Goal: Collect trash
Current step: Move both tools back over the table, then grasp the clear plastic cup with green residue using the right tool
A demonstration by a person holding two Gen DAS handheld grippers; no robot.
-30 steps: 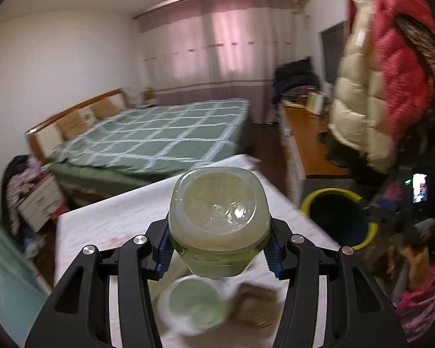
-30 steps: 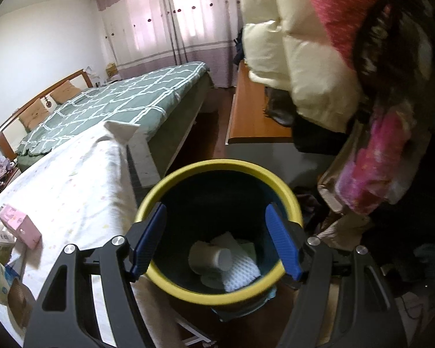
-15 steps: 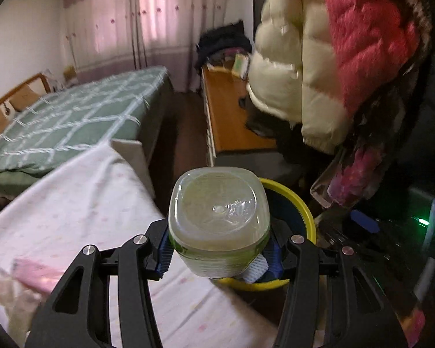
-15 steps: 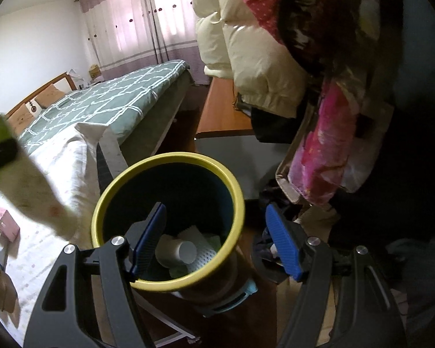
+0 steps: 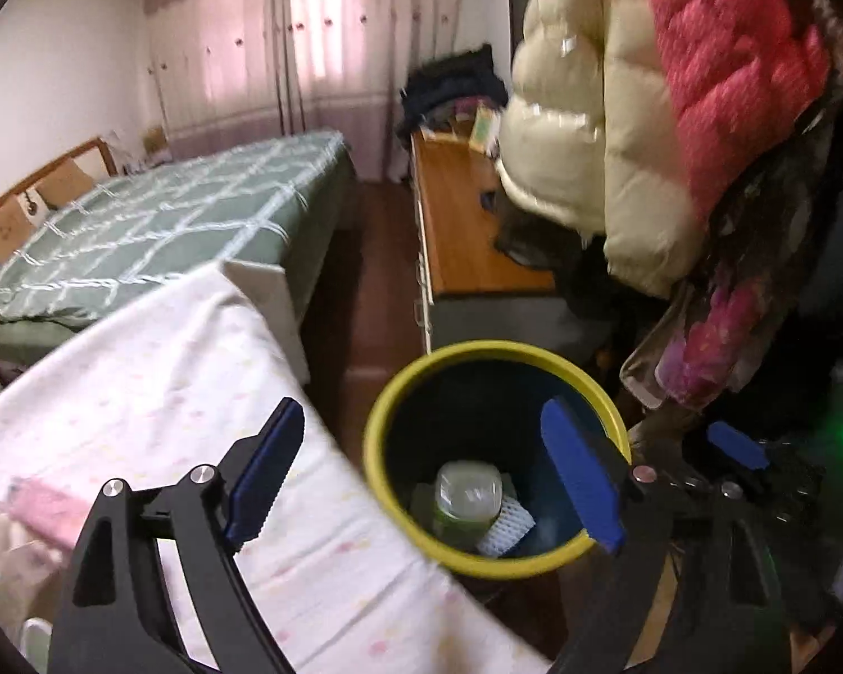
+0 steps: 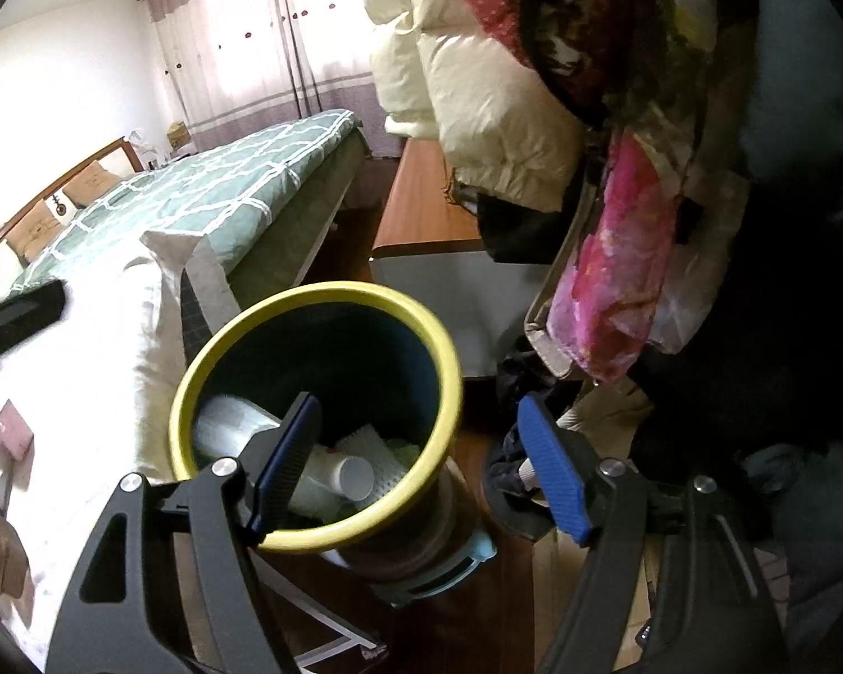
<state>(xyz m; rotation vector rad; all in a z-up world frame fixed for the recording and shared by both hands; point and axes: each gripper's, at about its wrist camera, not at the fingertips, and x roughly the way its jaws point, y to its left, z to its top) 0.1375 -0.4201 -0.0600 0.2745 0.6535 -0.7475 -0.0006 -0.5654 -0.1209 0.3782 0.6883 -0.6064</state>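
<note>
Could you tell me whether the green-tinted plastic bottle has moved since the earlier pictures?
Yes. The bottle has left the left tool, which now stands open, and dropped down into the yellow-rimmed bin, lying among the trash at its bottom.

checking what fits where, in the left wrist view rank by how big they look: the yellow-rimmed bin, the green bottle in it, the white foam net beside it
1. yellow-rimmed bin
2. green bottle
3. white foam net, partly hidden, so unsure
</note>
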